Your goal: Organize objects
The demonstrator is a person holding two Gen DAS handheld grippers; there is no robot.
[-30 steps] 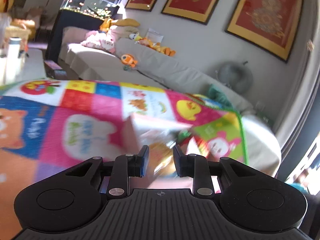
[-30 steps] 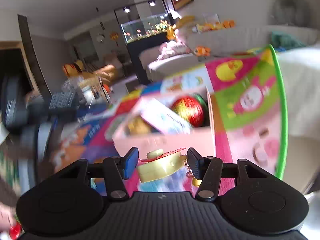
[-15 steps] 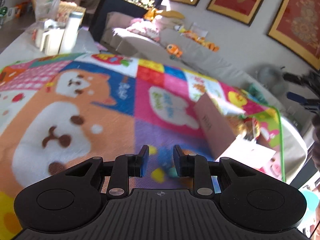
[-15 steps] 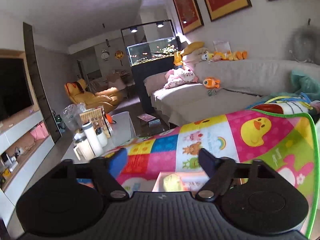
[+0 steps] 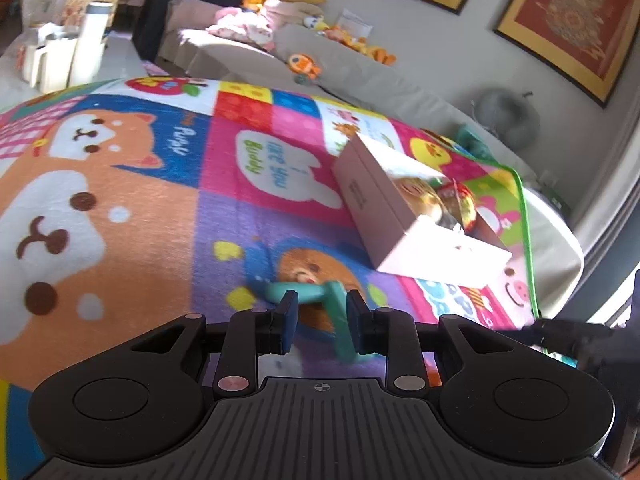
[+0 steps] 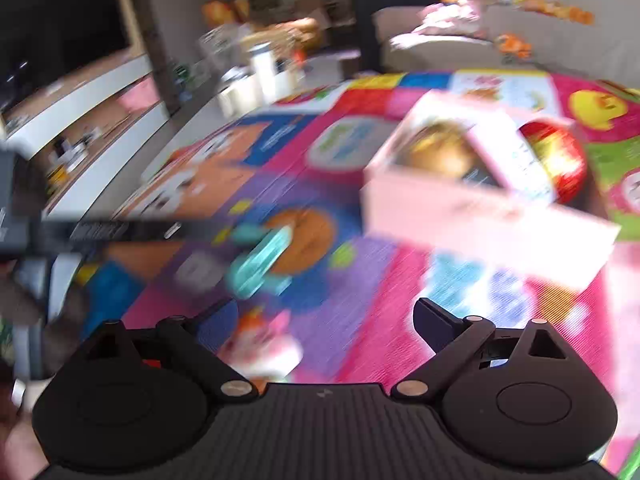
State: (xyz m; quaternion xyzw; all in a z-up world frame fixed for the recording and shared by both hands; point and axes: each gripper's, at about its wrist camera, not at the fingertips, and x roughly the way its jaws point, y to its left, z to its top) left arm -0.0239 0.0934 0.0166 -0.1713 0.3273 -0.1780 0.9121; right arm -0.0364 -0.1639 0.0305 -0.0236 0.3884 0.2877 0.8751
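A teal toy (image 5: 316, 292) lies on the colourful play mat (image 5: 120, 200). My left gripper (image 5: 322, 320) hovers just over it with a narrow gap between its pads. One teal limb runs beside the right pad and nothing is pinched. A pink open box (image 5: 380, 200) to the right holds a red-gold ball (image 5: 460, 200) and other toys. The right wrist view is blurred. There my right gripper (image 6: 324, 320) has its jaws opening wide with nothing between them, short of the box (image 6: 460, 208) and right of the teal toy (image 6: 260, 256).
A small orange, pink and white toy (image 6: 260, 344) lies blurred on the mat by my right gripper's left finger. White bottles (image 5: 88, 44) stand on a low table at far left. A grey sofa (image 5: 360, 80) with plush toys runs behind the mat. The mat's green edge (image 5: 528, 240) is right of the box.
My right gripper held a yellow toy over the box, then opened wide; it is empty now and has swung down over the mat. My left gripper moved from the box to the teal toy.
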